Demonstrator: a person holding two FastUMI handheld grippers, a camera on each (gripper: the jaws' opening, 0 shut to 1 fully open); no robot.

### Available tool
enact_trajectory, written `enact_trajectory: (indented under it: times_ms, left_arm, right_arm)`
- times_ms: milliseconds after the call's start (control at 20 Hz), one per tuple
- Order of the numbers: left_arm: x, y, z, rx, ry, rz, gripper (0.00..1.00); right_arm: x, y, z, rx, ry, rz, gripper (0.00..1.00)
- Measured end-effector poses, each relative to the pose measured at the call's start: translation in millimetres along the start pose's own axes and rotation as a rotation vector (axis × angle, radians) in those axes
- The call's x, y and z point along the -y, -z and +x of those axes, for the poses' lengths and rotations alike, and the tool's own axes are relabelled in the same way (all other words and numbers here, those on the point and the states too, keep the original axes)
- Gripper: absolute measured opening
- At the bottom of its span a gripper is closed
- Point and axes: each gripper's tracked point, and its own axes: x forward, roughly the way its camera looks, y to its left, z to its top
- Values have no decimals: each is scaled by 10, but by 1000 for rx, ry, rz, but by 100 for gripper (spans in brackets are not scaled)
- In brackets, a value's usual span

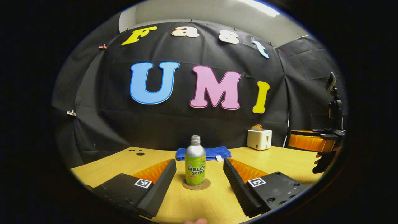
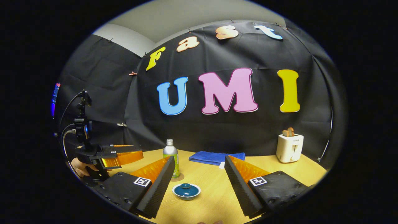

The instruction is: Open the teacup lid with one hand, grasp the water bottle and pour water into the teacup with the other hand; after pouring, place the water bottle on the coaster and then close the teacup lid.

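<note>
The water bottle (image 1: 195, 161) stood upright on the round coaster (image 1: 196, 184), cap in place, and the teacup (image 2: 186, 191) sat on the bench (image 1: 289, 161) with its lid (image 2: 186, 186) on. We judged that this arrangement fitted two stages equally well: the pouring yet to come, with the cup closed and the bottle parked, or the whole sequence complete, with bottle returned and lid replaced. Whether the cup held water we could not tell, the lid hiding its contents. In the left gripper view the left gripper (image 1: 199, 174) was held with its fingers wide apart, empty, the bottle centred just ahead between them, touching neither. In the right gripper view the right gripper (image 2: 198, 174) was likewise spread and empty, the teacup lying low between its fingers and clear of both, the bottle farther off behind its left finger. A blue cloth (image 2: 216, 157) and a white toaster (image 2: 289, 147) lay toward the wall.
</note>
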Motion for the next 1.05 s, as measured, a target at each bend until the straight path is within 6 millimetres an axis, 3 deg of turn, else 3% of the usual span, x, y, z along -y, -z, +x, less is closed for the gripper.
enact_trajectory:
  times_ms: [150,450,1050]
  left_arm:
    - [40,9,-9,-5,4,7,96]
    - [14,75,-23,-27,-5,-5,96]
    - [17,118,-7,-38,-7,1,96]
  right_arm:
    - [148,-33,-161,21,28,-5,99]
    - [369,-54,-215,23,70,31,98]
    - [345,-22,-199,6,69,10,98]
